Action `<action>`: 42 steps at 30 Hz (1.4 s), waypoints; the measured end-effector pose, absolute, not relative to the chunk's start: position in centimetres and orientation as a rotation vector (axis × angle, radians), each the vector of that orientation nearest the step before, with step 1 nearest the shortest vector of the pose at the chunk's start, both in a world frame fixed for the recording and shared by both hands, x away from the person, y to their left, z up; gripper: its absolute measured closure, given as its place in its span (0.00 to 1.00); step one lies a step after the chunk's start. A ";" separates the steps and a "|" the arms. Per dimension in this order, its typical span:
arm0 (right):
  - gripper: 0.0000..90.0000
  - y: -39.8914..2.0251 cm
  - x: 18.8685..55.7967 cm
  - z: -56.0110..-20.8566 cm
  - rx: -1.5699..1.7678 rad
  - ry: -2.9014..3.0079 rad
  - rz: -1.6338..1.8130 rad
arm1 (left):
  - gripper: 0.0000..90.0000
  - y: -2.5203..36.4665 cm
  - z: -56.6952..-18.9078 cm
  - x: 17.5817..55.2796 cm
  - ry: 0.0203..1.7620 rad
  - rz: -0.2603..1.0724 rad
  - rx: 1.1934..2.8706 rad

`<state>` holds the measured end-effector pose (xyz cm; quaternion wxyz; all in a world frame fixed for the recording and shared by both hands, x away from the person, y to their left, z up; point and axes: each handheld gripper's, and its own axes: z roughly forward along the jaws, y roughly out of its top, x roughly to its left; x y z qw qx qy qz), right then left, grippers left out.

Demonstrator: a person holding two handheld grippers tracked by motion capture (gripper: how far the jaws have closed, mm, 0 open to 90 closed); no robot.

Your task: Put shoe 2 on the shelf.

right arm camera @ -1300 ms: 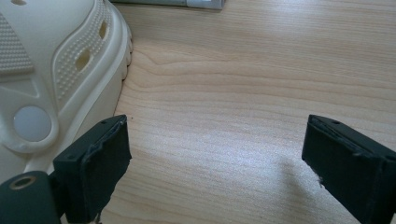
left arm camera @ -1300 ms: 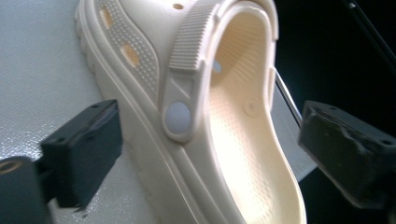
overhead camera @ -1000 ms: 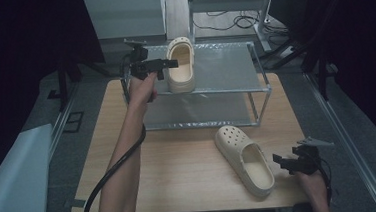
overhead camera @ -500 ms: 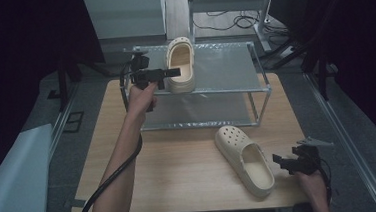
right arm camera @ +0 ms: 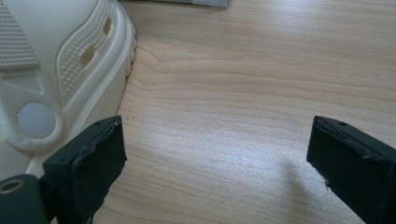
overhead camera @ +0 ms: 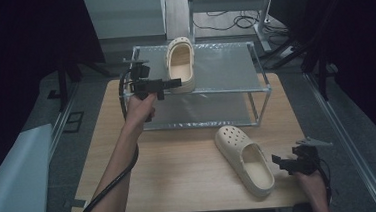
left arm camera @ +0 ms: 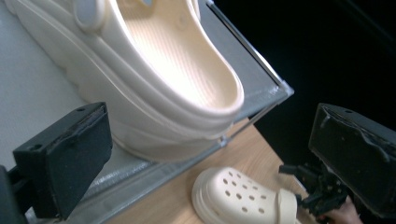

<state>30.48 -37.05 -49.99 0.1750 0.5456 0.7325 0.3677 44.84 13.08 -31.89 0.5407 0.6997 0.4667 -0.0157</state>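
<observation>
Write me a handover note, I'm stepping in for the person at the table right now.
Left gripper: open, just off the heel of the clog on the rack, holding nothing.
Right gripper: open, beside the clog on the table, not gripping it.
Done: one clog sits on the rack top shelf.
Left: probably grasp the table clog and shelve it beside the first.

Wooden table (overhead camera: 180, 166); grey floor (overhead camera: 57, 125); cables (overhead camera: 229, 5) behind; pale sheet (overhead camera: 11, 188) left.
</observation>
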 end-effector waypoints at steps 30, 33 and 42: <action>0.04 -36.4 30.3 -49.6 1.490 2.105 1.050 | 0.00 13.4 -36.2 35.5 1.026 0.057 1.729; 0.04 -36.3 30.3 -49.6 1.487 2.109 1.047 | 0.00 13.5 -37.0 35.0 1.030 0.070 1.736; 0.04 -35.8 30.3 -49.7 1.468 2.141 1.024 | 0.00 13.6 -41.1 34.0 1.060 0.133 1.770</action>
